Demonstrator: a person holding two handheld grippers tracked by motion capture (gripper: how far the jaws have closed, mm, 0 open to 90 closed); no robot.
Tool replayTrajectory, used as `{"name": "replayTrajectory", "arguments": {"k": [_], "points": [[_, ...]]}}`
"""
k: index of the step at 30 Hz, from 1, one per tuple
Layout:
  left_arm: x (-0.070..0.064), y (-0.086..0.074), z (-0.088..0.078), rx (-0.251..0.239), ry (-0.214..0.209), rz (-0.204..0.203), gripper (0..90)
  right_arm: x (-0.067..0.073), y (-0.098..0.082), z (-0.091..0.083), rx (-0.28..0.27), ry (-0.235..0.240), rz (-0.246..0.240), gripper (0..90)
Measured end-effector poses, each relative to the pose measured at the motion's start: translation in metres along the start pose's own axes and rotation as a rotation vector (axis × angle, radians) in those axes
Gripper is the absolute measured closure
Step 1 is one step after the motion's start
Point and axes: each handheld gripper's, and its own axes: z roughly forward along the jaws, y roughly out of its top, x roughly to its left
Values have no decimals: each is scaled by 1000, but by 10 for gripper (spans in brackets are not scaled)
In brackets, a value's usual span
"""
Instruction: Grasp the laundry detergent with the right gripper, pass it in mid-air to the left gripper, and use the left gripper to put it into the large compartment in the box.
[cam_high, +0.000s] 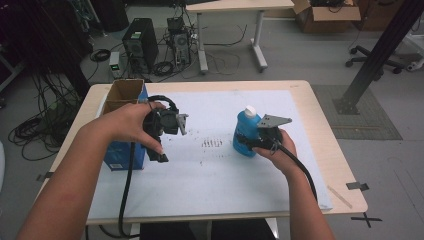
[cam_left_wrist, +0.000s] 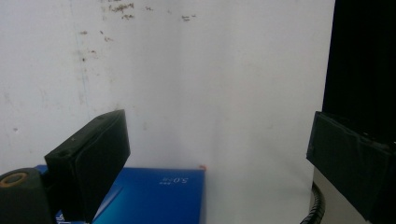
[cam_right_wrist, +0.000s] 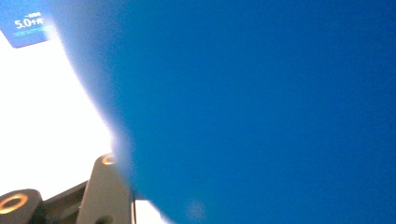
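right gripper (cam_high: 248, 143) is pinching the blue bottle (cam_high: 245, 131) low on its body, jaws clamped from the person's side. bottle is standing upright on the white mat (cam_high: 220, 170), right of centre, white cap (cam_high: 250, 110) pointing up. in the right gripper view the bottle's blue wall (cam_right_wrist: 261, 107) is sitting right against the lens, one jaw showing beside it at the bottom. a low grip is probably keeping the cap and neck free and the weight steady for a lift.

left gripper (cam_high: 172, 131) is hovering above the mat near the left side, jaws spread wide with nothing between them; the left gripper view is showing bare mat in the gap. it is pointing down and slightly toward the blue cardboard box (cam_high: 124, 150), whose top edge (cam_left_wrist: 154, 193) is lying just beyond the left jaw. the box is standing at the mat's left edge with its flaps open (cam_high: 125, 90), well apart from the bottle.

judgement: left hand seems to be waiting, held open and near the box, possibly to steady it or take the cap. right hand is looking ready to carry the bottle; likely destination is the open box.
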Motion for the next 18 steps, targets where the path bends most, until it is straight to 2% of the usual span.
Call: {"name": "replayTrajectory", "arguments": {"k": [5,11,15,18], "points": [[3,1,-2,9,8,-46,58,-2,-1,-1,-7,22,-6,456],[5,4,-7,14,10,-49,56,0,5,-3,11,54,-38,461],[7,5,-12,14,15,-52,56,-1,11,-9,1,68,-50,462],[8,7,-17,18,25,-51,56,-3,23,-19,-15,91,-71,463]]}}
